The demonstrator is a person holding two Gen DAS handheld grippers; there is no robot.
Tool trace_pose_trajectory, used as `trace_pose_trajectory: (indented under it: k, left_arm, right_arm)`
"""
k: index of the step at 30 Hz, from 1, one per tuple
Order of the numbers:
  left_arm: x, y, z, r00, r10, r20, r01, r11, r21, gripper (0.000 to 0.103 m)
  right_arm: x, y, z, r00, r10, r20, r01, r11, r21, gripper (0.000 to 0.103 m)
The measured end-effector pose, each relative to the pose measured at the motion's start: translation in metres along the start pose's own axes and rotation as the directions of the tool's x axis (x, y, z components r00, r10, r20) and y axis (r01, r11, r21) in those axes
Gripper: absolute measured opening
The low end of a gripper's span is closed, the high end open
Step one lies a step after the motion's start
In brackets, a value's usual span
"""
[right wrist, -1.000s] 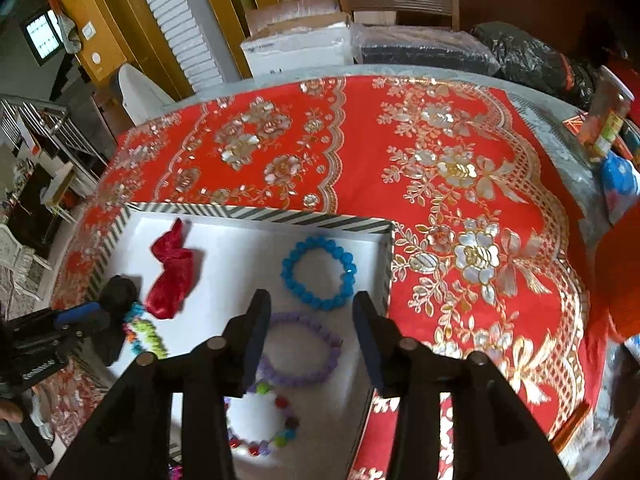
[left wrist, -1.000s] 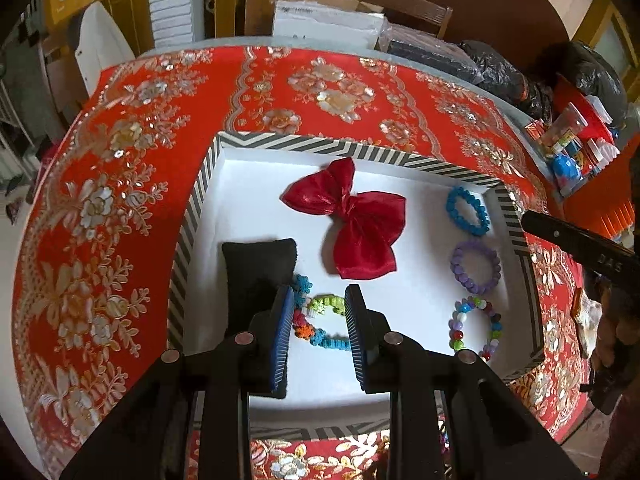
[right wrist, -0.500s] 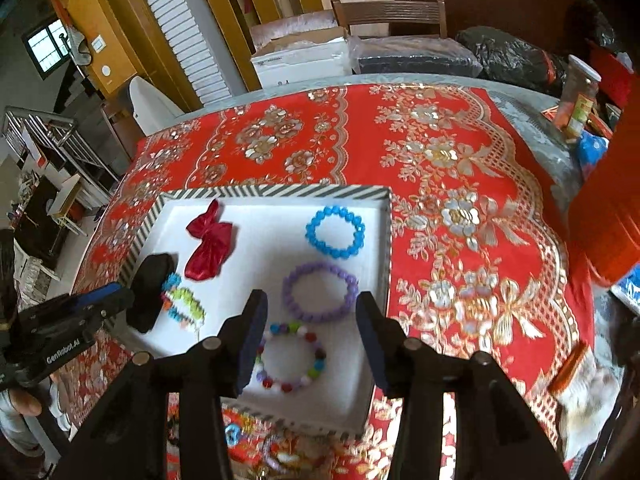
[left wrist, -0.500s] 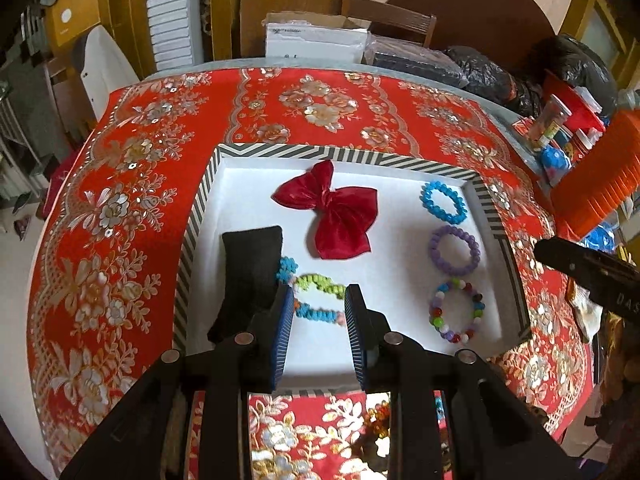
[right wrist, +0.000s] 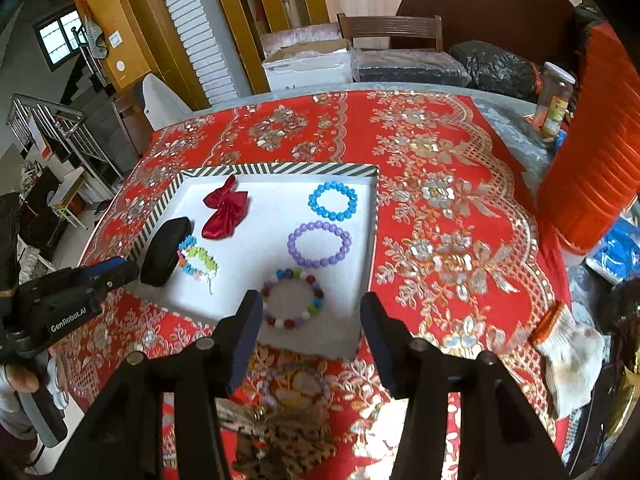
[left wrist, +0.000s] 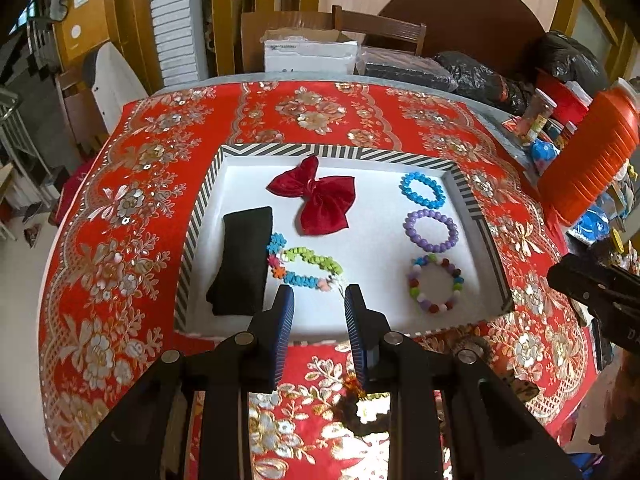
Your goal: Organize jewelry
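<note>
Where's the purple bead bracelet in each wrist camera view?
Left wrist: purple bracelet right of centre, in the tray's right column, middle of three.
Right wrist: purple bracelet at centre, above the jaws.
Shared landmark: the blue bracelet just beyond it.

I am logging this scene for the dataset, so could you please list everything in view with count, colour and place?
tray: 1, white with striped rim, middle of table
bow: 1, red, tray's far middle
pouch: 1, black, tray's left
flower bracelet: 1, multicoloured, beside pouch
blue bracelet: 1, tray's far right
purple bracelet: 1, tray's right middle
mixed bracelet: 1, multicoloured, tray's near right
tablecloth: 1, red and gold, over table
loose jewelry: small pile, brown and gold, on cloth before tray
orange container: 1, table's right edge
jar: 1, clear, far right
cloth: 1, white, near right
box: 1, white, behind table
left gripper: open, empty
right gripper: open, empty
</note>
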State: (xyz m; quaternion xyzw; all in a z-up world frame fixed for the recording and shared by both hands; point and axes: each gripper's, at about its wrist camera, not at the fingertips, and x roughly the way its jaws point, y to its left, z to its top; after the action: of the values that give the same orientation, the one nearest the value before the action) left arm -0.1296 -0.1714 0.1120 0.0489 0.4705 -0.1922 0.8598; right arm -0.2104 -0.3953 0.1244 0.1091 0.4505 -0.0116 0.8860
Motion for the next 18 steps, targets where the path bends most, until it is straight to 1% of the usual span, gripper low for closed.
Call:
trace_pose_trajectory:
  k: [9, 13, 18]
  left_arm:
    - [-0.016, -0.007, -0.017, 1.0, 0.009, 0.012, -0.009, 1.0, 0.001, 0.014]
    - [-0.019, -0.004, -0.023, 1.0, -0.006, 0.001, 0.006, 1.0, -0.017, 0.014]
    - [-0.017, 0.003, -0.034, 0.998, -0.05, -0.038, 0.048, 0.998, -0.047, 0.014]
  right_arm:
    - [-0.015, -0.012, -0.029, 1.0, 0.007, -0.017, -0.007, 1.0, -0.01, 0.054]
    - [-0.018, -0.016, -0.041, 1.0, 0.013, -0.024, -0.013, 1.0, -0.018, 0.054]
    - [-0.017, -0.021, -0.057, 0.999, 0.02, -0.05, -0.021, 0.999, -0.024, 0.054]
